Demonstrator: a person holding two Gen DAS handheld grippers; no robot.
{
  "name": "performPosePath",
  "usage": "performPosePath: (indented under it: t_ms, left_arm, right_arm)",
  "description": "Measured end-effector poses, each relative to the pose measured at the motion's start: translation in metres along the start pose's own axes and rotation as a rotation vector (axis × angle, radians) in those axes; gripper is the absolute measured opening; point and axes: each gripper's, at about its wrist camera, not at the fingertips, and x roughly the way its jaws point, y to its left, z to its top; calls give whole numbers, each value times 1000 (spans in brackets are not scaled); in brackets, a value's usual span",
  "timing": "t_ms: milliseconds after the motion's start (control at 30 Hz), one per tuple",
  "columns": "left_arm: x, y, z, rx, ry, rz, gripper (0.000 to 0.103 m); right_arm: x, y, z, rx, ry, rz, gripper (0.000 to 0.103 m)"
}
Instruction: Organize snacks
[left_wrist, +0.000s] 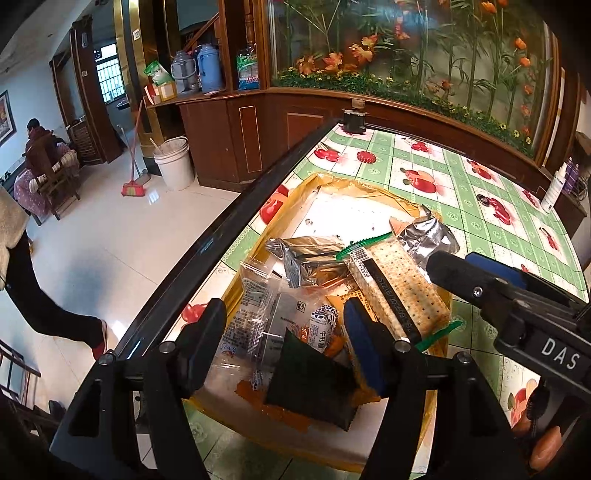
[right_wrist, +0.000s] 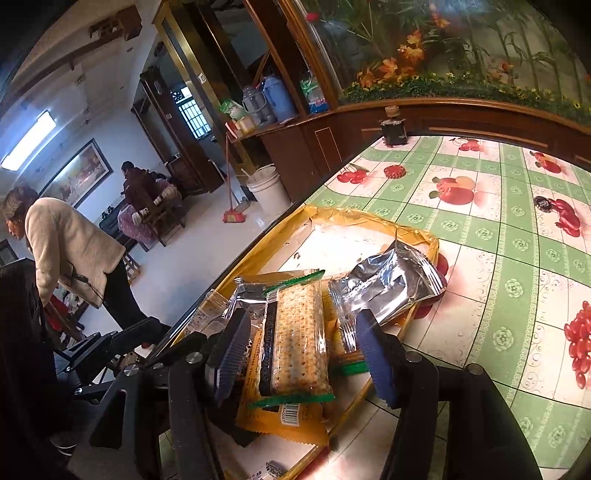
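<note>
My right claw (right_wrist: 303, 354) is spread wide, gripping nothing, its pads either side of the cracker pack (right_wrist: 295, 332), not touching as far as I can tell. That pack has clear wrap and green ends and lies on top of the pile in the yellow tray (right_wrist: 373, 216). My left claw (left_wrist: 284, 343) is also spread and empty, over the near end of the same tray, above a clear-wrapped snack (left_wrist: 258, 314), a small milk candy (left_wrist: 325, 325) and a dark triangular packet (left_wrist: 314, 384).

Step, as I judge it: picking, early in the sort, since everything sits heaped in one tray. Silver foil packs (right_wrist: 388, 288) lean on the tray's far side; an orange packet (right_wrist: 280, 417) lies under the crackers.

Next move calls for closing the right claw across the cracker pack's width, gently, because crackers crush and film slips. Lift straight so the orange packet doesn't drag along. Where it should go I can't tell.

The bench (right_wrist: 517, 295) wears a green-and-white checked cloth with fruit prints; a small dark jar (right_wrist: 393, 127) stands at the far edge. Behind it is a wooden cabinet with a glass plant display (left_wrist: 406, 55). The room has a pale tiled floor with a white bucket (left_wrist: 173, 162), a broom (left_wrist: 135, 184), thermoses (left_wrist: 199, 70) on a shelf, one seated person (right_wrist: 136, 184), and one standing person in a cream jacket (right_wrist: 70, 247).
</note>
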Motion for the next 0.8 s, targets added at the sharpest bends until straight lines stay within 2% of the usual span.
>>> performPosePath:
  t_ms: [800]
  left_arm:
    - [-12,-3,-2,11,-10,-21,66]
  right_arm:
    - [-24,3,-2,-13,-29,-20,67]
